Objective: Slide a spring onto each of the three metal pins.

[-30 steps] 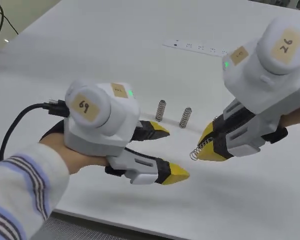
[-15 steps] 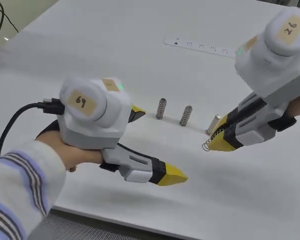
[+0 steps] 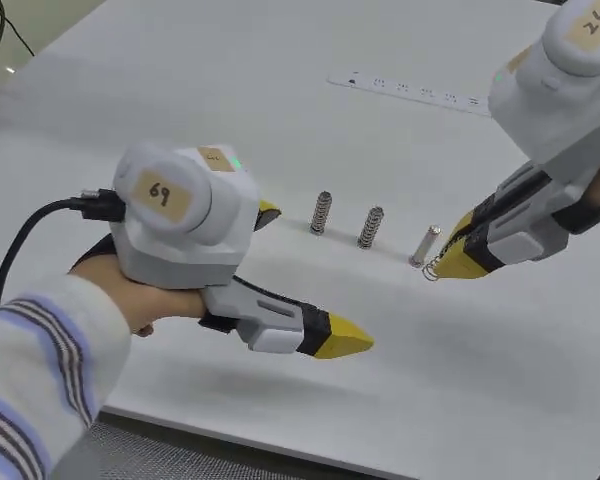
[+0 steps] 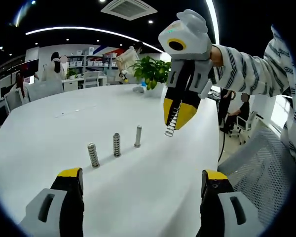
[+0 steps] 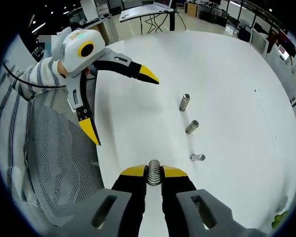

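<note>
Nearest us, the left gripper (image 3: 313, 277) hovers above the table (image 3: 280, 420), jaws spread wide and holding nothing. I'd say it's parked low to keep the pins clear. Beyond it, the right gripper (image 3: 458, 258) has its jaws pinched on the last spring (image 3: 432, 268), whose free end pokes out just beside the bare pin (image 3: 425, 245), angled to slip on. Further back, the middle pin (image 3: 371, 228) and the far pin (image 3: 322, 213) already wear springs.
</note>
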Action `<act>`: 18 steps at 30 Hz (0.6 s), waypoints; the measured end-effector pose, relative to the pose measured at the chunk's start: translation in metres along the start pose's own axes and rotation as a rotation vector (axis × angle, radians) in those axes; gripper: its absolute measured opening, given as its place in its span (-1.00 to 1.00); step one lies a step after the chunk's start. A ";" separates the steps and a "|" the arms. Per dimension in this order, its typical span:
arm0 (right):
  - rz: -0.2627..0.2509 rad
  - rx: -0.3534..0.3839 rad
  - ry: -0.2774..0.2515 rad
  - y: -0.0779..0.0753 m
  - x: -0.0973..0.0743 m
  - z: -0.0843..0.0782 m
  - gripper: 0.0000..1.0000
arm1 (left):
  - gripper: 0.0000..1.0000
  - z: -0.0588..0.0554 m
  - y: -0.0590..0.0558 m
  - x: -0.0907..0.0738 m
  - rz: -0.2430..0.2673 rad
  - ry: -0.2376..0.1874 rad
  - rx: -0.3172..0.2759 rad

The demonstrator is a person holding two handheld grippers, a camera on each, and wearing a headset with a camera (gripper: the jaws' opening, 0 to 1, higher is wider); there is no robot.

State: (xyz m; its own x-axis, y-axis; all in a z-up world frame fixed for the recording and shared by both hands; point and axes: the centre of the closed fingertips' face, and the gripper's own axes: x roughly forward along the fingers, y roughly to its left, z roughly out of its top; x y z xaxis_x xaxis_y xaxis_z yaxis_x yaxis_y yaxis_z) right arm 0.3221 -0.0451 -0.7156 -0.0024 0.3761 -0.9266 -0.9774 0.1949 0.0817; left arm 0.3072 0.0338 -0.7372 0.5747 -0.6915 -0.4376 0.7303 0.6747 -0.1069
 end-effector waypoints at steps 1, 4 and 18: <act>-0.008 0.001 0.003 0.001 -0.002 0.000 -0.85 | 0.96 0.000 0.000 0.000 -0.003 -0.001 -0.001; -0.026 -0.004 0.020 -0.012 -0.004 0.000 -0.85 | 0.96 0.004 -0.002 0.001 -0.006 -0.013 0.004; -0.061 -0.077 0.101 -0.055 -0.005 0.004 -0.85 | 0.96 0.011 -0.006 0.005 -0.029 -0.031 -0.012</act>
State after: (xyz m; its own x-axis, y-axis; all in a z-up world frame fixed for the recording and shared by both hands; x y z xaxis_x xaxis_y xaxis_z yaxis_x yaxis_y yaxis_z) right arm 0.3767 -0.0541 -0.7141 0.0399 0.2722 -0.9614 -0.9897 0.1433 -0.0005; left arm 0.3095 0.0230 -0.7289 0.5650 -0.7181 -0.4064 0.7422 0.6575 -0.1300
